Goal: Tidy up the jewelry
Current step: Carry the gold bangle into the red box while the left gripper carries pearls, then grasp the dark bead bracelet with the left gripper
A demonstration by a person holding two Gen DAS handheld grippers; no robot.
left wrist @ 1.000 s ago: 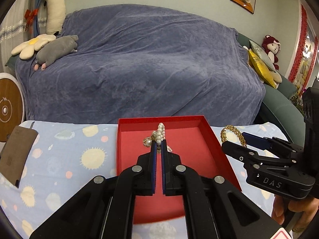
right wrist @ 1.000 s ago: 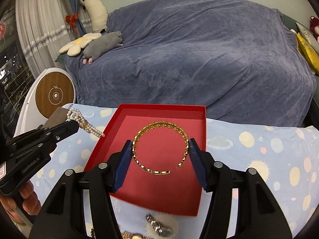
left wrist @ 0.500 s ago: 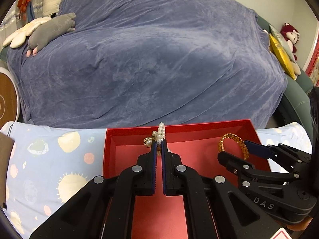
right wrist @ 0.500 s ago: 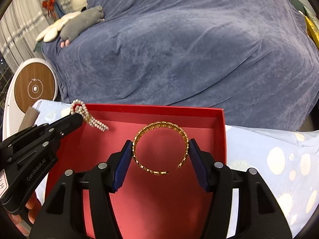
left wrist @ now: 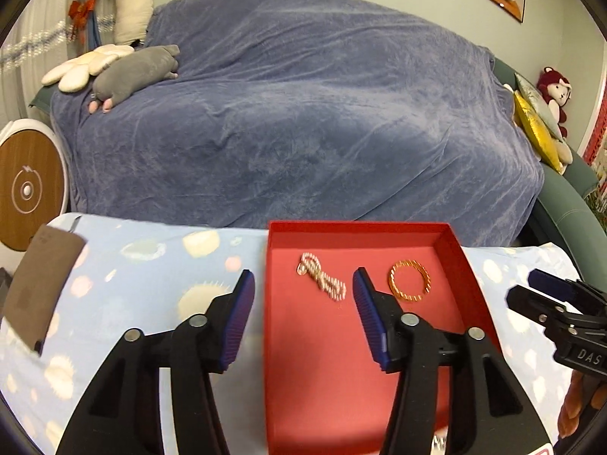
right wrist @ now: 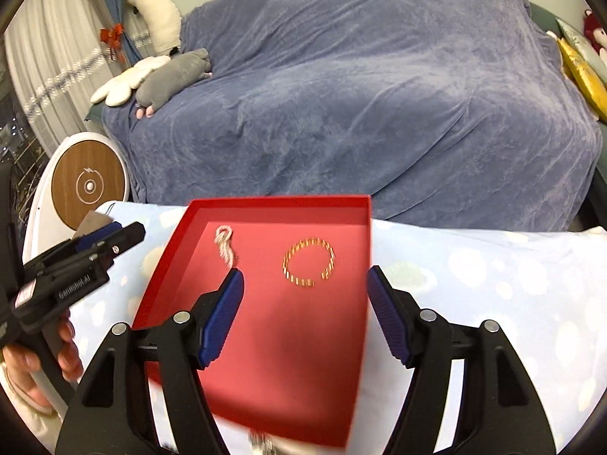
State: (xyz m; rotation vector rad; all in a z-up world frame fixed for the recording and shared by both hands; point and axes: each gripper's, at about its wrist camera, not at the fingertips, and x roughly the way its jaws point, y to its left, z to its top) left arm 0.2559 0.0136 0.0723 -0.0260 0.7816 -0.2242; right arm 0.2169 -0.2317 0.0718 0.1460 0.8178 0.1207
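A shallow red box lies on the patterned blue tablecloth. Inside it rest a pearl strand toward the left and a gold chain bangle to its right, both free of any pads. My left gripper hovers over the box's left wall, jaws opening, nothing between them. My right gripper stands above the box's near right part, jaws opening, empty; the bangle lies beyond its fingertips.
A brown card lies at the table's left edge. A couch under a blue-grey blanket rises right behind the table, with plush toys on it. A round wooden-faced device stands at the left. More jewellery shows at the near edge.
Both grippers let go: the pearl strand and the gold bangle now lie on the box floor. Both pairs of jaws spread wider and both hands pulled back from the box.
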